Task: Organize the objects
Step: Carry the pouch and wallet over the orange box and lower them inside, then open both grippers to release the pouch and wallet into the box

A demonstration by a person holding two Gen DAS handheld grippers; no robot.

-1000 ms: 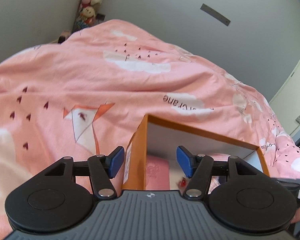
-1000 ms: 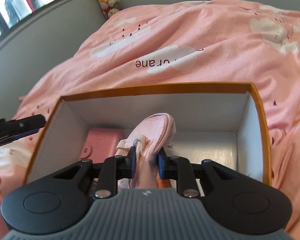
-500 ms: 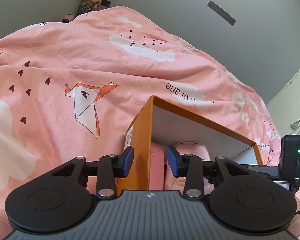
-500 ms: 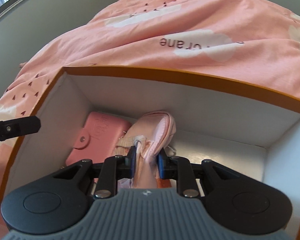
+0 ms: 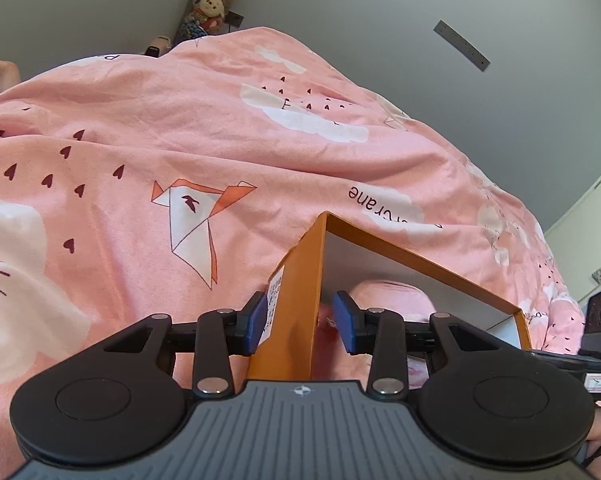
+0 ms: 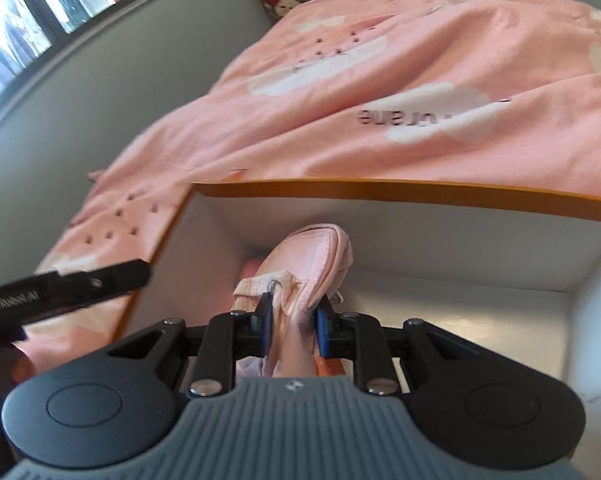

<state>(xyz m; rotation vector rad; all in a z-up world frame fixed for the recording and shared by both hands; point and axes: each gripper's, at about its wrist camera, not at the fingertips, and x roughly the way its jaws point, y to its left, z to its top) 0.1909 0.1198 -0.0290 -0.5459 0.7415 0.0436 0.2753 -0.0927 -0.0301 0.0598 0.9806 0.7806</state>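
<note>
An orange box (image 5: 300, 300) with a white inside (image 6: 440, 248) lies on the bed. My left gripper (image 5: 300, 320) straddles the box's left wall. Its left pad lies against the label outside, and a small gap shows between the right pad and the wall. My right gripper (image 6: 292, 320) is shut on a pale pink fabric pouch (image 6: 316, 256), also seen in the left wrist view (image 5: 392, 300). It holds the pouch inside the box near the left wall. A pink wallet (image 6: 252, 268) peeks out behind the pouch. One black finger (image 6: 80, 284) of the left gripper shows at the box's left rim.
A pink duvet (image 5: 180, 140) printed with clouds and paper cranes covers the bed around the box. Plush toys (image 5: 212, 4) are stacked in the far corner between grey walls. A window (image 6: 40, 4) is at upper left. A person's foot (image 5: 0, 72) rests at the duvet's far left edge.
My left gripper's jaws narrowed around the box's left wall. The right gripper carried the pouch leftward inside the box, so the pink wallet is now mostly hidden behind it.
</note>
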